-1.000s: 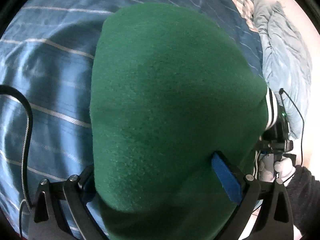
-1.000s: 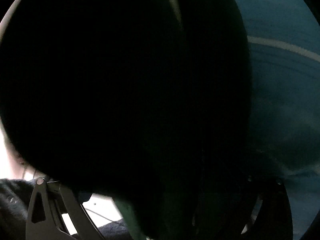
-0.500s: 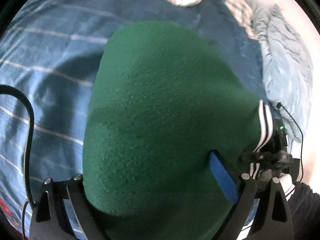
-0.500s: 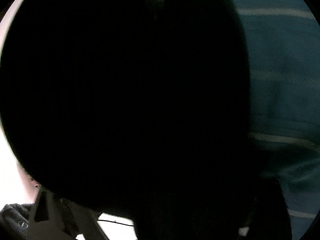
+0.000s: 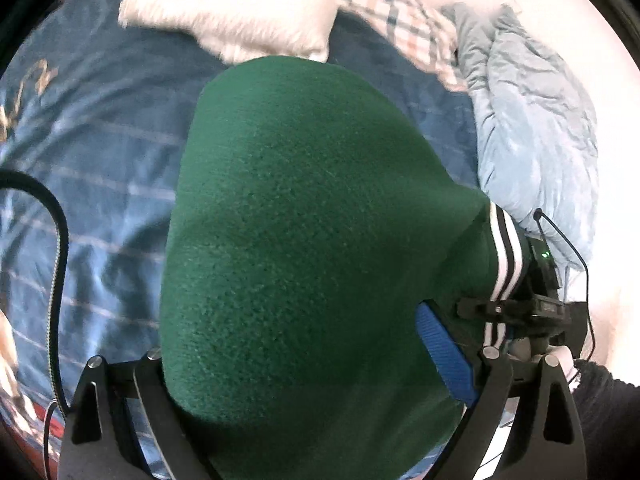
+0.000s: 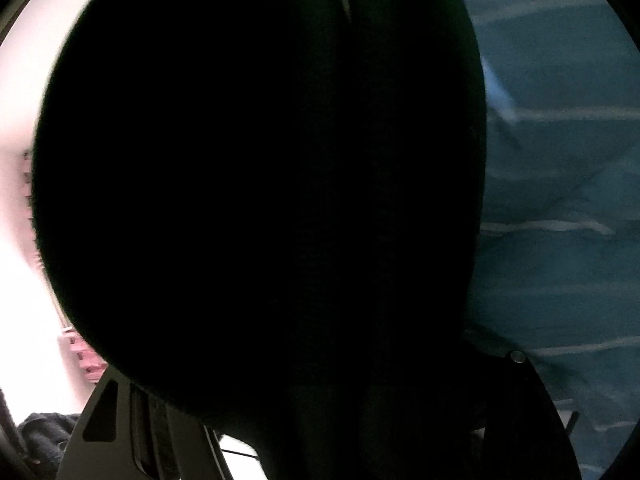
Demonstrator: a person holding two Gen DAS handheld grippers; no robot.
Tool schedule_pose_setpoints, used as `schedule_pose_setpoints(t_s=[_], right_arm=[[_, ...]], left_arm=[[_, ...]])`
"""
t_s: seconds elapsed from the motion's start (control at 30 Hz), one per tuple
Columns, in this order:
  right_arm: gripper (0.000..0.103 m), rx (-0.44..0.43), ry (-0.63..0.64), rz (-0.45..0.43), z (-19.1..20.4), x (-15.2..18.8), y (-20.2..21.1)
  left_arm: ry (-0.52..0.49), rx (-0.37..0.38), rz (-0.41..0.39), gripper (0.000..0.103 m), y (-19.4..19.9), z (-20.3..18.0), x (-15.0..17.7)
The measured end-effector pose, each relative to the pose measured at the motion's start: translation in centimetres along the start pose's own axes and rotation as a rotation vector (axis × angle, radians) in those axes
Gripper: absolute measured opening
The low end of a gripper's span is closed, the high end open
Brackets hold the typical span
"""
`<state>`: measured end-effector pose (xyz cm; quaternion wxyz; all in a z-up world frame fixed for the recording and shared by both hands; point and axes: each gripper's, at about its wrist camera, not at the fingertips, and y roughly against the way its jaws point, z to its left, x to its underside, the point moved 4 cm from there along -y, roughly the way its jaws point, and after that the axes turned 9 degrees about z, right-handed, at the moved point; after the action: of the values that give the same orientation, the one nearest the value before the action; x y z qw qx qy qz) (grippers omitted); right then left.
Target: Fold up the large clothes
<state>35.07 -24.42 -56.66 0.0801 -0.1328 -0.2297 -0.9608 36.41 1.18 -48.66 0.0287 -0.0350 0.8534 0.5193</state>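
A green fleece garment (image 5: 304, 240) with a black-and-white striped cuff (image 5: 506, 256) fills the left wrist view, bulging over my left gripper (image 5: 312, 392), which is shut on its fabric; a blue pad (image 5: 444, 356) shows at the right finger. In the right wrist view the same garment (image 6: 260, 200) hangs dark and close over the lens, and my right gripper (image 6: 320, 420) is shut on it. The right gripper's body (image 5: 540, 304) shows beyond the cuff in the left wrist view.
A blue bedsheet with thin white stripes (image 5: 92, 168) lies below, also in the right wrist view (image 6: 560, 200). A white fluffy pillow (image 5: 240, 16), a checked cloth (image 5: 400, 12) and a pale blue crumpled quilt (image 5: 532, 120) lie at the far side. A black cable (image 5: 56, 240) hangs left.
Both grippers have lifted and tilted with the garment, so more of the pillow, checked cloth and quilt show at the top. The striped cuff has come further into view.
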Motion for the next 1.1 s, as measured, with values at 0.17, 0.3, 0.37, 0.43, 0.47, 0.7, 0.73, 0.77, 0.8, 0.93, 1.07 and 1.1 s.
schedule_pose_setpoints(t_s=[0.17, 0.3, 0.37, 0.43, 0.47, 0.7, 0.73, 0.77, 0.8, 0.93, 1.07, 1.1], right_arm=[[0.07, 0.0, 0.06, -0.049, 6.2, -1.0, 0.8], [0.07, -0.003, 0.069, -0.082, 10.4, -3.5, 0.4], [0.07, -0.007, 0.063, -0.102, 12.2, -5.6, -0.1], [0.07, -0.016, 0.06, -0.129, 14.0, -8.5, -0.9], [0.07, -0.018, 0.063, -0.14, 15.0, -10.4, -1.3], [0.07, 0.022, 0.041, -0.209, 19.9, -25.6, -5.8], [0.07, 0.041, 0.042, -0.209, 20.4, -27.9, -6.6], [0.07, 0.06, 0.039, -0.211, 20.7, -30.7, -7.7], [0.07, 0.069, 0.03, -0.21, 20.8, -32.9, -8.5], [0.068, 0.16, 0.013, -0.191, 20.0, -40.2, -11.9], [0.068, 0.244, -0.02, -0.177, 17.8, -44.0, -14.2], [0.068, 0.259, -0.011, -0.173, 17.7, -44.3, -14.6]], left_arm=[[-0.018, 0.037, -0.051, 0.095, 3.7, -0.6, -3.5], [-0.031, 0.058, -0.076, 0.095, 6.1, 0.0, -7.9], [-0.046, 0.064, -0.078, 0.095, 7.4, 0.5, -11.0], [-0.084, 0.054, -0.084, 0.095, 8.4, 0.8, -15.0], [-0.105, 0.045, -0.087, 0.095, 8.8, 1.0, -16.5], [-0.185, 0.001, -0.08, 0.095, 9.3, 6.2, -30.6], [-0.178, 0.013, -0.078, 0.095, 9.0, 7.1, -32.3], [-0.165, 0.022, -0.076, 0.095, 8.5, 8.3, -34.5], [-0.157, 0.031, -0.073, 0.095, 8.0, 9.3, -36.3], [-0.106, 0.053, -0.025, 0.095, 4.5, 14.3, -42.5], [-0.034, 0.031, 0.072, 0.095, -1.5, 19.5, -44.7], [-0.018, 0.049, 0.077, 0.096, -2.3, 20.2, -44.7]])
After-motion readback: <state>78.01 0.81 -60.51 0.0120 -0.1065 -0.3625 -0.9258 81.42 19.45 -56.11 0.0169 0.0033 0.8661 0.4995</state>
